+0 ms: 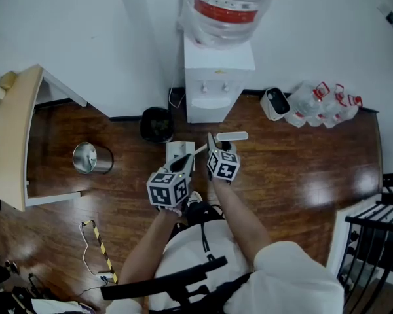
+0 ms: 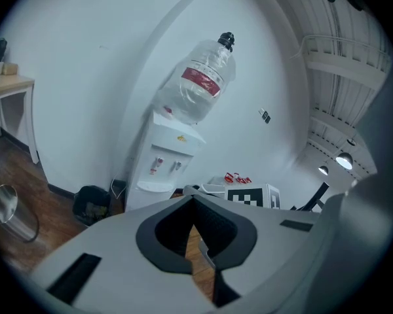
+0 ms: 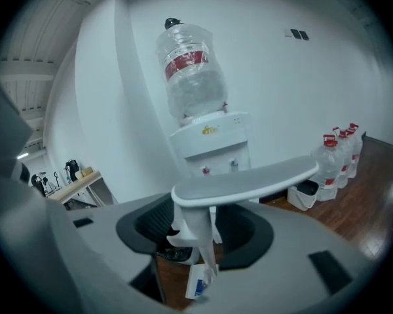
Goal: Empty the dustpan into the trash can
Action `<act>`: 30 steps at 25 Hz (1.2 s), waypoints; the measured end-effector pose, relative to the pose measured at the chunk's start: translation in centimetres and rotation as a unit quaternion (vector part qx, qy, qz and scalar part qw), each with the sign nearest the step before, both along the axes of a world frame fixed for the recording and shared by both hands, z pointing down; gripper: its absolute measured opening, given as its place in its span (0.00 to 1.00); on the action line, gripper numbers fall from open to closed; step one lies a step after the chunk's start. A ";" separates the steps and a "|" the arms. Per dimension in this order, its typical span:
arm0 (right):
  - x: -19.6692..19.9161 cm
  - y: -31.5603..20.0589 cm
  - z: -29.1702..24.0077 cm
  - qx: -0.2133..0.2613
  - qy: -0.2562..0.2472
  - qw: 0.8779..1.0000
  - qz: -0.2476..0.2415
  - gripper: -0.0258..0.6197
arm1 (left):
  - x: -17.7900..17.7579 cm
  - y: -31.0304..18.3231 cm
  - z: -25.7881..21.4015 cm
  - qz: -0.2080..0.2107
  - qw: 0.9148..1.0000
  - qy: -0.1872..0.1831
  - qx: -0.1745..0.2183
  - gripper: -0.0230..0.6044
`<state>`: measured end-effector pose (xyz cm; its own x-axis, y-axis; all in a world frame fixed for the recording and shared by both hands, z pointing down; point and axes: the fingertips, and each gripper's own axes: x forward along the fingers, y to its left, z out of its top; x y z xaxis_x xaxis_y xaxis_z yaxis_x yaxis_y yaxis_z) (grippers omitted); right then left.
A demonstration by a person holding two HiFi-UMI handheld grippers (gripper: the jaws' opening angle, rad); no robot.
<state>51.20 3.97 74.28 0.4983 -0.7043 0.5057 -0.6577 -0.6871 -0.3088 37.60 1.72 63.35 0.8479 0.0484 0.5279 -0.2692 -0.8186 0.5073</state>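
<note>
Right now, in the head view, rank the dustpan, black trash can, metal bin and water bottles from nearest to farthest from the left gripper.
1. dustpan, on the floor directly in front.
2. black trash can, farther ahead, by the wall.
3. metal bin, off to the left.
4. water bottles, far right, against the wall.

I take this for an office corner. A white floor-standing water dispenser (image 1: 217,77) carries a big clear bottle, and spare red-capped clear water bottles (image 1: 321,103) stand nearby. There is also a black round trash can (image 1: 156,124), a pale wooden desk (image 1: 10,136) and a dark wood-plank floor (image 1: 301,169).
</note>
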 end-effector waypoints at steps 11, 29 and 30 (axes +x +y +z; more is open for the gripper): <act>-0.6 -6.6 -3.8 -0.023 0.025 0.996 -0.077 0.25 | -2.2 -5.5 -0.7 -0.074 0.997 -0.005 -0.003 0.02; -14.1 -18.7 -15.4 -0.040 0.058 0.966 -0.249 0.25 | -15.5 -16.9 -4.9 -0.222 0.974 0.005 0.040 0.02; -15.5 -19.5 -16.1 -0.038 0.058 0.962 -0.264 0.25 | -16.4 -17.5 -5.4 -0.228 0.973 0.008 0.042 0.02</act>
